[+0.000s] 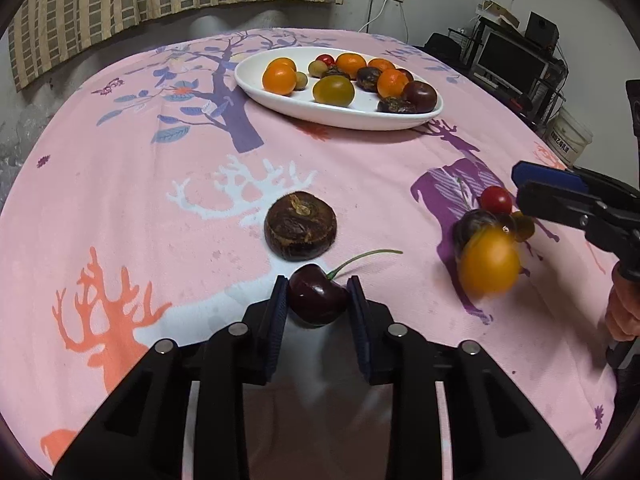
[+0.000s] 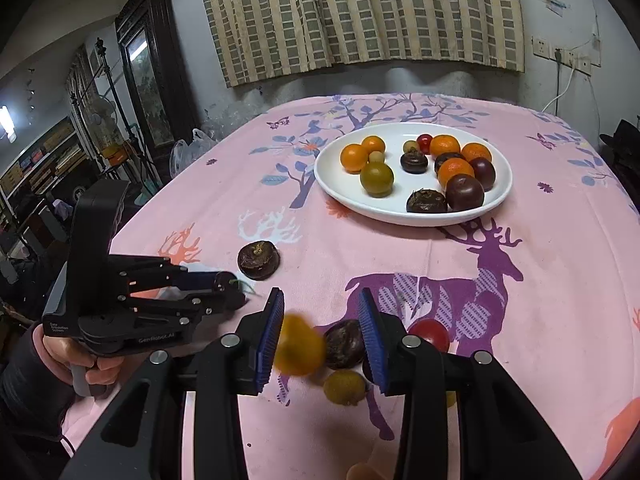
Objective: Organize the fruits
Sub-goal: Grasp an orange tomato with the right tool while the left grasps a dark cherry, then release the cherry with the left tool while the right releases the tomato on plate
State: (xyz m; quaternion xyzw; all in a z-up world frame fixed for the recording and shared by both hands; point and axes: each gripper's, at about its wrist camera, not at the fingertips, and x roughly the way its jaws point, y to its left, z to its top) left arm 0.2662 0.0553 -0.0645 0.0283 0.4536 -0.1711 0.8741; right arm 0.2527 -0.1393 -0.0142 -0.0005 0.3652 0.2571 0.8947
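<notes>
Most fruit already sits in the white plate point(image 1: 400, 122) toward the table's far edge. Near the front edge, the left gripper point(image 1: 318, 300) has its fingers closing around a dark cherry point(image 1: 316, 298); the right gripper point(image 2: 320, 336), fingers wide, hovers beside a blurred orange fruit point(image 2: 298, 350), with a water chestnut point(image 1: 300, 226), cherry tomato point(image 1: 496, 199) and others left.

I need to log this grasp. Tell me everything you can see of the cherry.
The cherry is dark red, almost black, glossy and round, with a thin green stem curving up and to the right. It sits between the left tool and its ribbed blue pads; whether they pinch it is unclear. It is low over the pink cloth, just in front of a brown water chestnut, apart from it.
</notes>
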